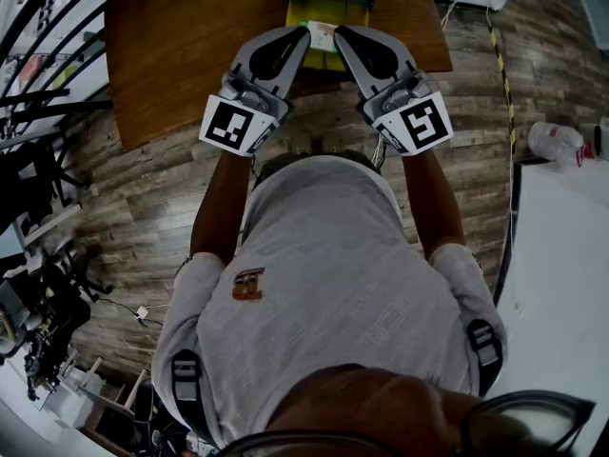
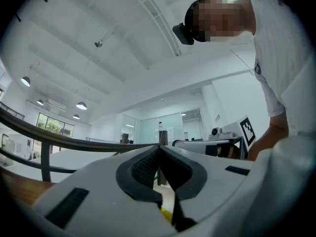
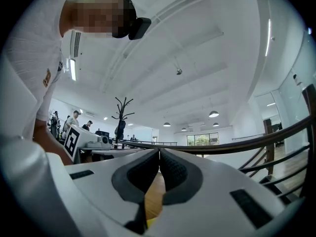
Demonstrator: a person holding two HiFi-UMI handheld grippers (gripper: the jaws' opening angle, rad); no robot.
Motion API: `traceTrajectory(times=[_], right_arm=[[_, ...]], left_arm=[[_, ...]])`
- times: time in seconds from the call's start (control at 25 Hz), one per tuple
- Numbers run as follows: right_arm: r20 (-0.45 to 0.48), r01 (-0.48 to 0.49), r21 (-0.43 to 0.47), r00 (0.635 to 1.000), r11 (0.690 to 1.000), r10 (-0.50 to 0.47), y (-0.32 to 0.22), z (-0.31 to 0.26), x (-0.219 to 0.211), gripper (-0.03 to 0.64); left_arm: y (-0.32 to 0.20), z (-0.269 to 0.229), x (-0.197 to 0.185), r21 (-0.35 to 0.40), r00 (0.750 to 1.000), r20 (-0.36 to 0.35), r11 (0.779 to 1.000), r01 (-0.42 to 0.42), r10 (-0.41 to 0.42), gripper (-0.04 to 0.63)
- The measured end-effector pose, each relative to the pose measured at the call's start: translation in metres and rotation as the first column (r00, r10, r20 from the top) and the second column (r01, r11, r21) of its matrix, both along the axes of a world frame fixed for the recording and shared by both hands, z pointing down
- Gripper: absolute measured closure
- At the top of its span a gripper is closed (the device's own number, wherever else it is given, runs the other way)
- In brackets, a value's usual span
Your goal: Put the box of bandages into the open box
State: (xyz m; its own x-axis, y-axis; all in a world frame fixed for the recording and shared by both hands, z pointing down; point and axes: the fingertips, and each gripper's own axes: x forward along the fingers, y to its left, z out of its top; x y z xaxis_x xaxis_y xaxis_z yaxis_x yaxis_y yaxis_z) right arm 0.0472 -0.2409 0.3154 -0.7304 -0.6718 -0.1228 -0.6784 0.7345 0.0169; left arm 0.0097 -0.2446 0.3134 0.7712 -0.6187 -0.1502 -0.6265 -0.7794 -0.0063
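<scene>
Left gripper (image 1: 301, 34) and right gripper (image 1: 343, 34) are both out over the brown worktop (image 1: 190, 46), tips angled in toward each other. A small white box (image 1: 322, 34) sits right between the tips, with something yellow (image 1: 328, 12) just behind.

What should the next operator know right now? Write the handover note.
Left claw: shut, empty.
Right claw: shut, empty.
In the head view both tips flank a small white box over the yellow box at the table edge.
Done: the white box appears to be at or in the yellow box; unclear which.
Left: confirm it sits inside, then pull both claws back.
</scene>
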Motion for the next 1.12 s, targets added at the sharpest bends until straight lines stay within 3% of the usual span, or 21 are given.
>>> traceTrajectory(times=[1.12], right_arm=[[-0.008,-0.004,0.002,1.0,1.0,0.004,0.018,0.0,-0.002,0.584]], left_arm=[[0.016,-0.003,0.001,0.013,1.0,-0.002,1.0,-0.012,0.012,0.575]])
